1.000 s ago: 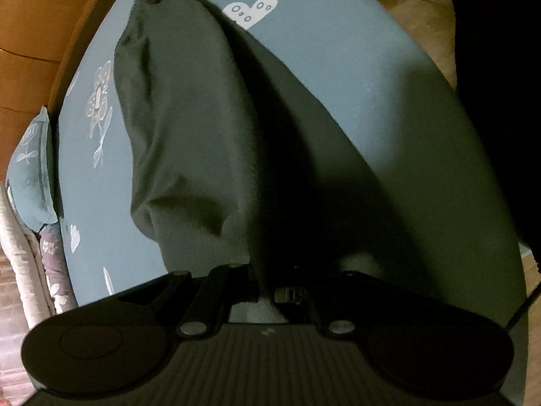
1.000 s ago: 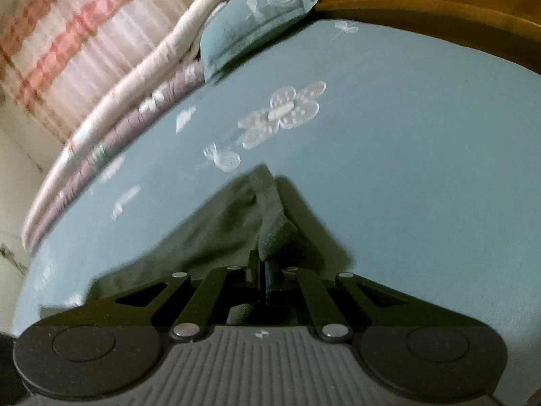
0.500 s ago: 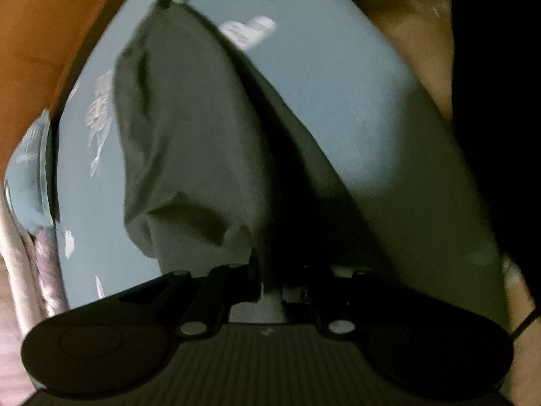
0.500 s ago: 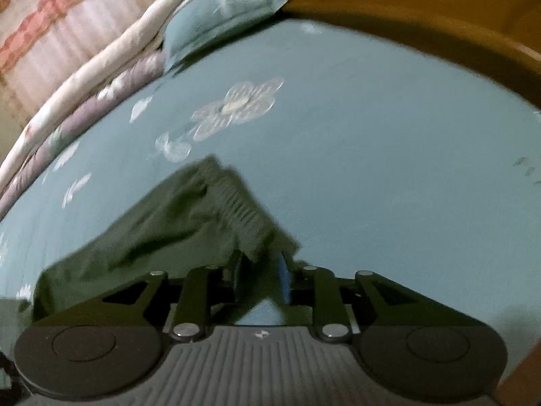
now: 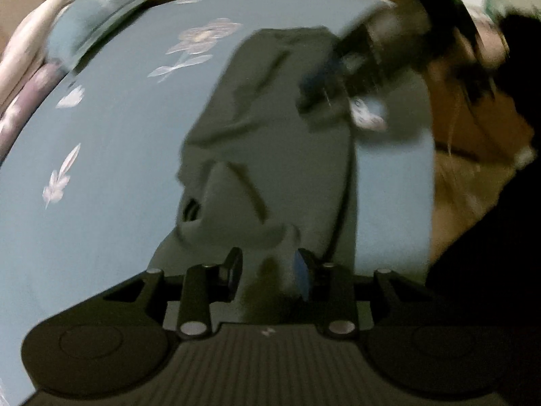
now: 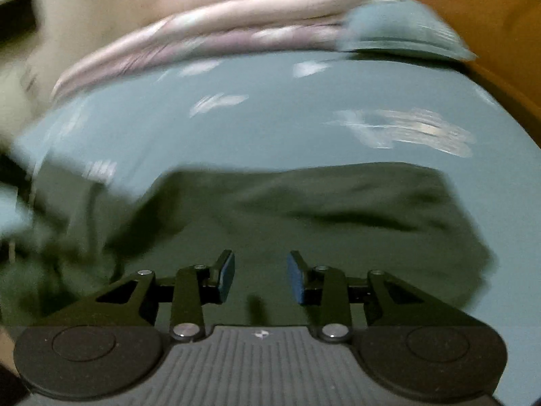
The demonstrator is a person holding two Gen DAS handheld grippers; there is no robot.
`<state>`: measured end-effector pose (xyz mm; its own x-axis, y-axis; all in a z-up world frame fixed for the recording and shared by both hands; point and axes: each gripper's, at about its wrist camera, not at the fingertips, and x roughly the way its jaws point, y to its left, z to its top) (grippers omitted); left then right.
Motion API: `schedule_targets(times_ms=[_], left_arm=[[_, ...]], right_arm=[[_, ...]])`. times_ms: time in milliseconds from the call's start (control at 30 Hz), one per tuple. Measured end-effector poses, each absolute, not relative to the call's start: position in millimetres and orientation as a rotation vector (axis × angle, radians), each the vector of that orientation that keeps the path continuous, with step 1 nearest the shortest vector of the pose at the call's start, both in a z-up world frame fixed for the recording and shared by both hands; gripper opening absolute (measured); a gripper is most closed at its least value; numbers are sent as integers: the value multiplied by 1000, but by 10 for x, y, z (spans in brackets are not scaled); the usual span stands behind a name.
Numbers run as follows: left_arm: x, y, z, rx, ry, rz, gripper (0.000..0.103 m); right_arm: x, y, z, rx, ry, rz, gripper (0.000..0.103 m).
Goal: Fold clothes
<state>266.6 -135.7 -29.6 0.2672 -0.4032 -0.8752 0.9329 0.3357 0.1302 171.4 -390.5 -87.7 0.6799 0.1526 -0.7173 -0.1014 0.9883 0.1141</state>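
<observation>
Already the dark green soft garment (image 5: 270, 142) lies doubled, rumpled, on the blue flowered bed (image 5: 101, 169); left tool (image 5: 268, 270) spread around cloth, right tool (image 6: 260, 277) released.

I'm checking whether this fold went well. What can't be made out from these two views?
- Left wrist view: the dark green garment near edge is hidden by the left gripper.
- Left wrist view: the right gripper is motion-blurred.
- Right wrist view: the garment's left end is smeared; the bedsheet prints are streaks.

right tool (image 5: 324, 91) blurred, pillow (image 6: 399, 34) smeared
</observation>
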Motion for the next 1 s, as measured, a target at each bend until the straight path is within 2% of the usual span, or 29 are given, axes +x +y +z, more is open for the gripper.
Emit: schedule_targets(times_ms=[100,233,367,500,633,700,800,900,1000], left_arm=[[2778,-1287,-454,657,917,-965,38],[2837,-1159,-736,557,1045,-896,38],[2811,-1014,-581,456,1013,-854,39],[2837,-675,-399,321,971,-739,46],[2887,-237,-372,165,1002,-579,49],[2912,38,-407,35,1030,-500,50],[2884,469,-555,-253,1071,-426,57],[2844,799,-775,-526,1088,-382,58],[2847,912,-983,-675,1080,-368,59]], right_arm=[[1756,-3690,-1069,-21,883,179,40],[1678,-3784,-1061,15,891,186,44],[1705,-3830,-975,31,900,170,45],[1825,-3787,-894,73,864,189,50],[1933,-3655,-874,77,852,210,50],[1986,-3584,-880,83,857,224,50],[2010,-3515,-899,83,876,236,51],[2035,-3445,-918,82,895,247,51],[2059,-3375,-937,82,915,258,51]])
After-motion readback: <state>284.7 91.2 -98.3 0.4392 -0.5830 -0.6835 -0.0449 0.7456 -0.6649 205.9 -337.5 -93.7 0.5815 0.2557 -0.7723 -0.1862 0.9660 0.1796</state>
